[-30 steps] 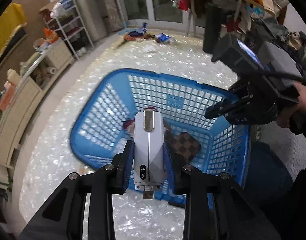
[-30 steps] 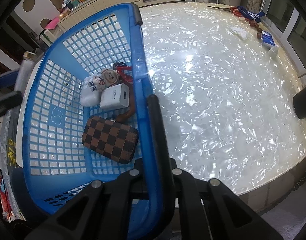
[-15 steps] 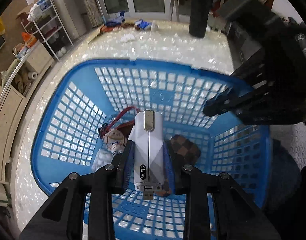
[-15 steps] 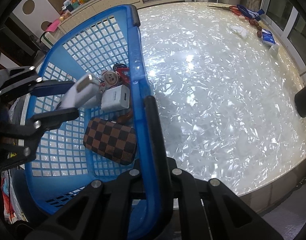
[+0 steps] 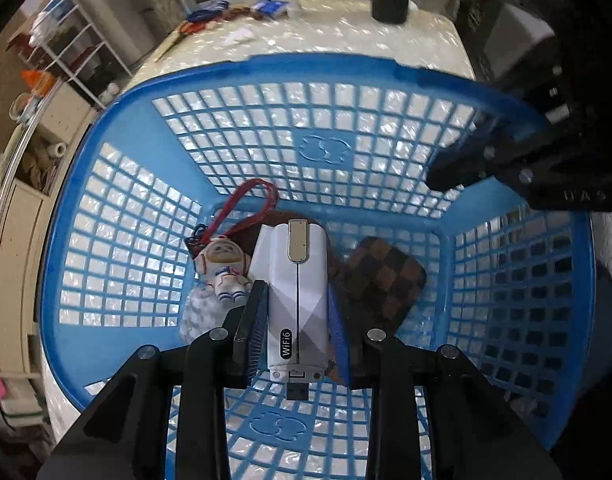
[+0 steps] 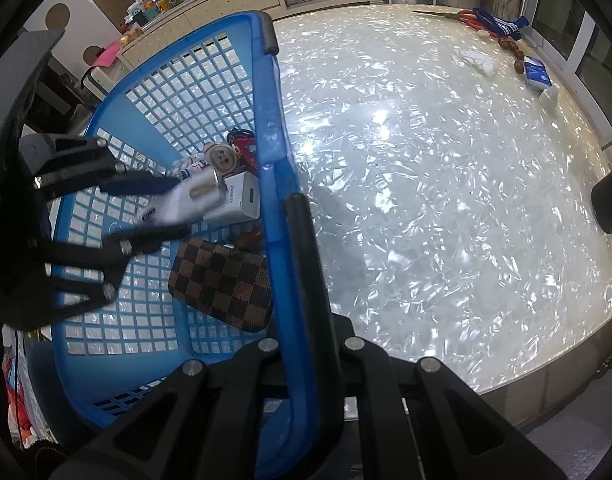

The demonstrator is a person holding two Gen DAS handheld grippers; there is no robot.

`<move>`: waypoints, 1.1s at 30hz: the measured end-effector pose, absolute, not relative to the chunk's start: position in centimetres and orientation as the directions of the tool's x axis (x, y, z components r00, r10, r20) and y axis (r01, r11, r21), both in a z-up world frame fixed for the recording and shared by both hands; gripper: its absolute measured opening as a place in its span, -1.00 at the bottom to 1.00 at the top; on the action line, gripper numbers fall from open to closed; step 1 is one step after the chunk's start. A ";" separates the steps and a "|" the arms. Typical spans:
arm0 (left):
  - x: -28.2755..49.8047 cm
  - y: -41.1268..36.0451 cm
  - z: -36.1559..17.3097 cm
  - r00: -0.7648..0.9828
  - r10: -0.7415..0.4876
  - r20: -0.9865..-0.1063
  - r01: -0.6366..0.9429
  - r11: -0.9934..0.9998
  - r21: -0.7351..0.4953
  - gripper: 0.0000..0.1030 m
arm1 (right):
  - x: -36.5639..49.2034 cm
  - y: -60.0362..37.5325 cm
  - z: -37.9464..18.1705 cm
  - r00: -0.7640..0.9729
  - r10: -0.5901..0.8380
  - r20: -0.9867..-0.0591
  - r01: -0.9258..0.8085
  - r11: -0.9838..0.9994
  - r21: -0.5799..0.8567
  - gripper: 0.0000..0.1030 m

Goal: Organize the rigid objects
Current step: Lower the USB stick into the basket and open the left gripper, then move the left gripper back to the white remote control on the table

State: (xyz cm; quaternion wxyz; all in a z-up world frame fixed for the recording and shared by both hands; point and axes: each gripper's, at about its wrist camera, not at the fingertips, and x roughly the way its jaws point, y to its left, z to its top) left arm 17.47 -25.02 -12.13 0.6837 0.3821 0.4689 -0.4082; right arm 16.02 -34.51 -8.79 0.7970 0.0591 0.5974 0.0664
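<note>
From my left wrist, my left claw is clenched on a white WiFi dongle, its blue pads pressing both long sides and the USB plug poking out toward me. I hold it inside the blue basket, above the mesh floor. Below it lie an astronaut figurine with a red cord to the left and a brown checkered case to the right. My right claw shows at the upper right, on the basket's rim.

From my right wrist, my right claw is clamped shut on the basket rim, one finger on either side of the blue wall. The basket sits on the pearly white bench. Inside it, my left claw carries the dongle, blurred, just above a white charger block and beside the figurine. The checkered case lies flat on the basket floor, nearer to me.
</note>
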 end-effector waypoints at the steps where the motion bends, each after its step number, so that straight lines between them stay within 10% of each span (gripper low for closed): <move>1: 17.5 -25.1 -12.2 0.218 -0.199 -0.955 0.920 0.369 0.133 -0.36 | 16.0 -34.5 -8.8 0.278 0.176 -0.944 -0.035 0.984 0.173 -0.91; 11: 16.8 -26.3 -12.6 0.219 -0.160 -0.963 0.935 0.318 0.160 -0.35 | 16.0 -34.5 -8.8 0.278 0.176 -0.944 -0.041 0.984 0.172 -0.91; 16: 16.3 -26.5 -12.2 0.177 -0.180 -0.968 0.948 0.295 0.119 0.54 | 16.0 -34.5 -8.9 0.278 0.177 -0.944 -0.044 0.984 0.172 -0.91; 33: 16.9 -21.8 -6.9 0.223 -0.198 -0.954 0.928 0.342 0.146 0.99 | 16.0 -34.7 -8.8 0.280 0.187 -0.942 -0.037 0.982 0.184 -0.91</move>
